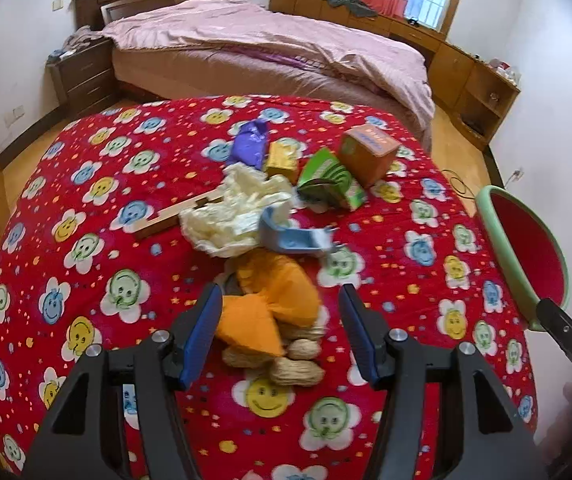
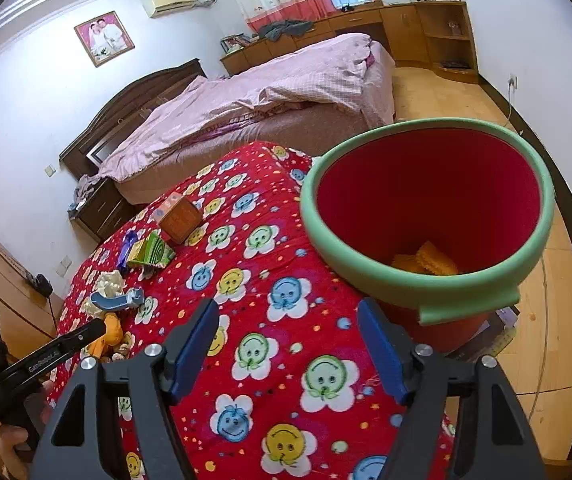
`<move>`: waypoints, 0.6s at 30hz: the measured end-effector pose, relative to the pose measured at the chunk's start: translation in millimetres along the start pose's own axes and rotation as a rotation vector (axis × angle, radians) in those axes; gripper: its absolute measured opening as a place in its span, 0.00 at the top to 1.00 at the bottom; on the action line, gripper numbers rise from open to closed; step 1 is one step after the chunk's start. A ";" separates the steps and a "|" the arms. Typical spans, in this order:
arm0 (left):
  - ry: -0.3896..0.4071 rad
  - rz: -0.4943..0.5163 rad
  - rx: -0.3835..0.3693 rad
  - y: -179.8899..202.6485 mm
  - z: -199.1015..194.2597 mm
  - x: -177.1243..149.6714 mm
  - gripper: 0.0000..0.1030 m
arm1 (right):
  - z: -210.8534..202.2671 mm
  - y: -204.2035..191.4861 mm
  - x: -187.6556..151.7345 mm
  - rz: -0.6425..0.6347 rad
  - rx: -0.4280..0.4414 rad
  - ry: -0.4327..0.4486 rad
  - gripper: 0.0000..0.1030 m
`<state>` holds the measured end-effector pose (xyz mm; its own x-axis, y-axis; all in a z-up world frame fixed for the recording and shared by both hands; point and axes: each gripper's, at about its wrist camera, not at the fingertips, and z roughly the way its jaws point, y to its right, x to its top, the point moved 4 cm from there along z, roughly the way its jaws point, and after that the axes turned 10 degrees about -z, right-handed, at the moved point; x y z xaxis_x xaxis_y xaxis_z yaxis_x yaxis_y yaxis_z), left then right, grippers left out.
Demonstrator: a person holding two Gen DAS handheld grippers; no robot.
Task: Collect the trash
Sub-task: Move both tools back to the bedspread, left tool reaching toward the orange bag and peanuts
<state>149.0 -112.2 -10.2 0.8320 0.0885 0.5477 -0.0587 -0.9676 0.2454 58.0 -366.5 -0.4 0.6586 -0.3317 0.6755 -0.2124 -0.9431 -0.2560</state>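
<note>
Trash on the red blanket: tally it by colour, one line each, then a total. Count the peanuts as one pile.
Orange: 2, the wrapper and the box
Purple: 1, wrapper
Yellow: 1, small box
Green: 1, carton
White: 1, crumpled bag
Blue: 1, plastic piece
Tan: 2, wooden stick, peanut pile
Total: 9

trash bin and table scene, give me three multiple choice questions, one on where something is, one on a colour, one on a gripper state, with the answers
1. Where is the trash bin?
A. on the bed
B. at the edge of the red flowered tablecloth
C. on the nightstand

2. What colour is the bin's rim?
A. green
B. blue
C. white

3. How is the left gripper?
A. shut on a box
B. out of view
C. open over the orange wrapper

Answers: 1 B, the bin stands against the cloth's far side; 2 A, a green band rings the red inside; 3 C, its fingers stand apart either side of the wrapper.
</note>
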 end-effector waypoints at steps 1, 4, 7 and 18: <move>-0.002 -0.004 0.004 -3.0 1.9 0.0 0.39 | 1.3 -1.8 -0.3 -0.002 0.000 -0.002 0.25; -0.008 -0.018 0.015 -12.5 7.7 -0.5 0.38 | 5.2 -5.8 -1.0 -0.003 0.002 -0.007 0.23; -0.018 -0.038 -0.003 -18.7 13.8 -0.8 0.35 | 8.7 -9.9 -3.1 -0.006 0.000 -0.014 0.22; -0.044 -0.021 -0.061 -11.2 32.6 -0.6 0.35 | 16.0 -13.8 -7.1 -0.014 0.001 -0.029 0.20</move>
<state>167.1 -109.1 -39.4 0.8568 0.0968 0.5065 -0.0733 -0.9494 0.3054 67.8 -350.7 -12.7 0.6824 -0.3177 0.6584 -0.2022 -0.9475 -0.2476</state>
